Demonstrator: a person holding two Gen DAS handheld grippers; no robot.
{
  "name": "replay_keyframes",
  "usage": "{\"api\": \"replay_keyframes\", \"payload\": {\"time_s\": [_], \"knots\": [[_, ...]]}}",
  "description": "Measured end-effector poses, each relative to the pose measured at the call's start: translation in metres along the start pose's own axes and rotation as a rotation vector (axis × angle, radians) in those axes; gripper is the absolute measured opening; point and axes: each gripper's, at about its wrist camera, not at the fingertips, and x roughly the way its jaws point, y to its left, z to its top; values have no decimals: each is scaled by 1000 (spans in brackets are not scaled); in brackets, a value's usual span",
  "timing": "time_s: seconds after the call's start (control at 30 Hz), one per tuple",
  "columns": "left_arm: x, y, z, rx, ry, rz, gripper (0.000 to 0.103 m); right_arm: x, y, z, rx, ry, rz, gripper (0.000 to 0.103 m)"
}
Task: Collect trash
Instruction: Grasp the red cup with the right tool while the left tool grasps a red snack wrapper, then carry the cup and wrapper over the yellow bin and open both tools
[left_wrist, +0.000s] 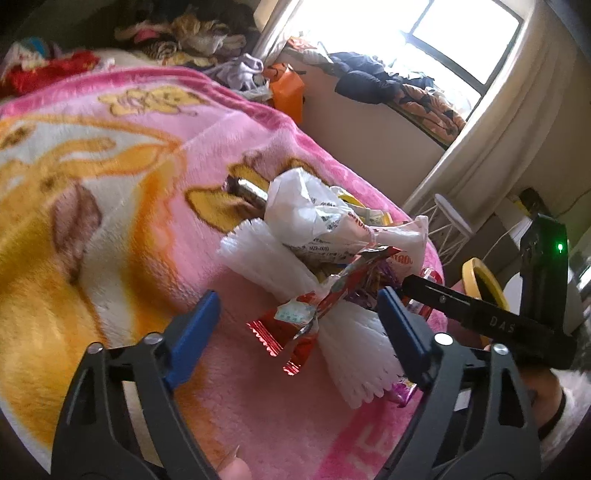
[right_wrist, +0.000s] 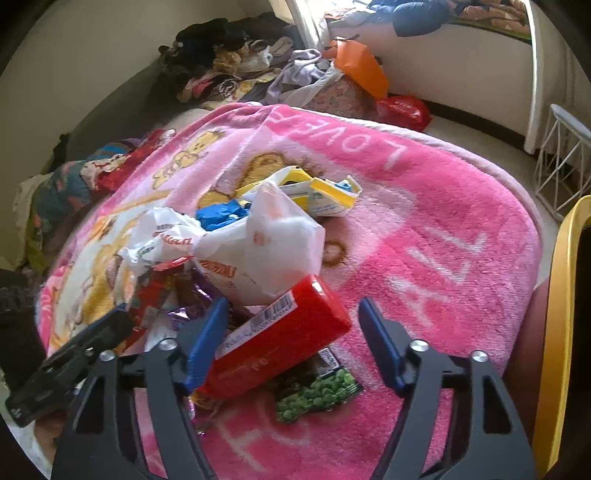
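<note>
The left gripper (left_wrist: 299, 317) stands with its 2 blue pads apart. A red foil wrapper (left_wrist: 284, 332) and a white pleated paper (left_wrist: 354, 350) lie between the pads, but neither pad presses on them. Part of a purple wrapper (left_wrist: 402, 391) shows under the white paper; the rest is hidden.

The right gripper (right_wrist: 291, 332) also stands with its pads apart. A red carton (right_wrist: 280, 336) lies tilted between them, close against the left-hand pad; whether that pad touches it cannot be told. The other pad is clear of it. A green pea packet (right_wrist: 321, 395) lies flat under the carton's near end, partly covered.

All trash sits in 1 loose pile on a pink blanket (right_wrist: 443, 240), near the blanket's edge. Behind the carton lies a crumpled white plastic bag (right_wrist: 266, 243); its contents cannot be made out. Farther back are a blue wrapper (right_wrist: 218, 216) and a torn yellow box (right_wrist: 328, 195), which looks empty.

At the right edge of the right wrist view, a yellow rim (right_wrist: 561, 314) is cut off. Beyond the blanket, an orange bag (right_wrist: 364, 68) and heaped clothes (right_wrist: 221, 62) are blurred.
</note>
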Motion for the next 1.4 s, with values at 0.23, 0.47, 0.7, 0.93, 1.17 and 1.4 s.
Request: {"api": "replay_keyframes", "payload": {"time_s": [0.23,0.47,0.7,0.93,1.17,1.4], "knots": [[4,2,-1,-40,23,-32,56,-10,9,-5,-44,-15,13,52],[2,-3,-4,-17,52,-28,33,-26,22,-7,-93,-57,19,44],[-9,-10,-6,18,45,-21,22,-39,33,-10,-132,-77,35,40],[-24,-21,6,34,-1,-35,21,-49,41,-14,-159,-87,60,39],[-35,-36,16,49,-37,-51,21,-67,44,-12,-161,-147,48,38],[-42,-51,20,76,-57,-67,21,-91,40,-6,-167,-220,0,37]]}}
